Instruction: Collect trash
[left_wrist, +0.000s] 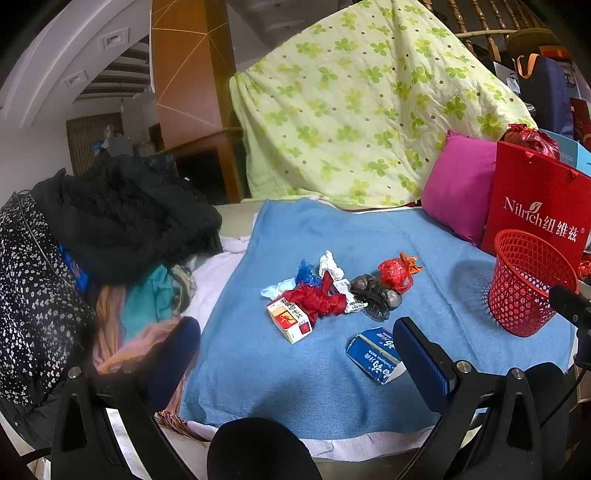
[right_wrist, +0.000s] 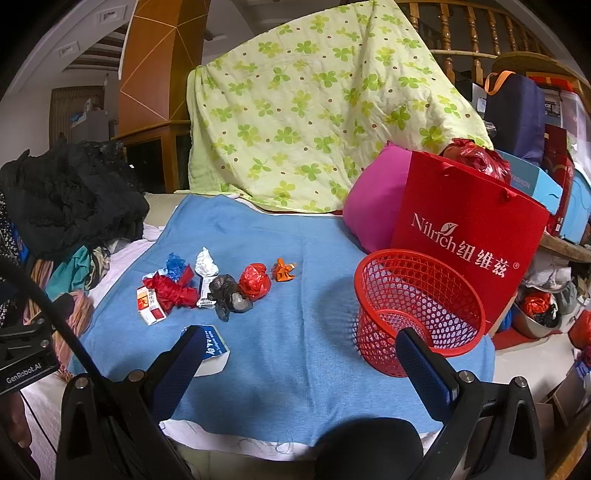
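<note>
Left gripper (left_wrist: 295, 354), right gripper (right_wrist: 299, 363): fingers spread wide, holding nothing. Crumpled wrappers and small cartons (left_wrist: 325, 291) lying mid blue blanket (left_wrist: 258, 369); red mesh plastic basket (right_wrist: 417, 310) standing near. Risk: light basket tipping if nudged.

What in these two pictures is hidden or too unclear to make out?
- Red mesh plastic basket: its inside is out of sight in the left wrist view, hidden by its own wall.
- Blue and white cardboard box: partly behind the right tool's finger.
- Red paper shopping bag: contents unseen in either view.
</note>
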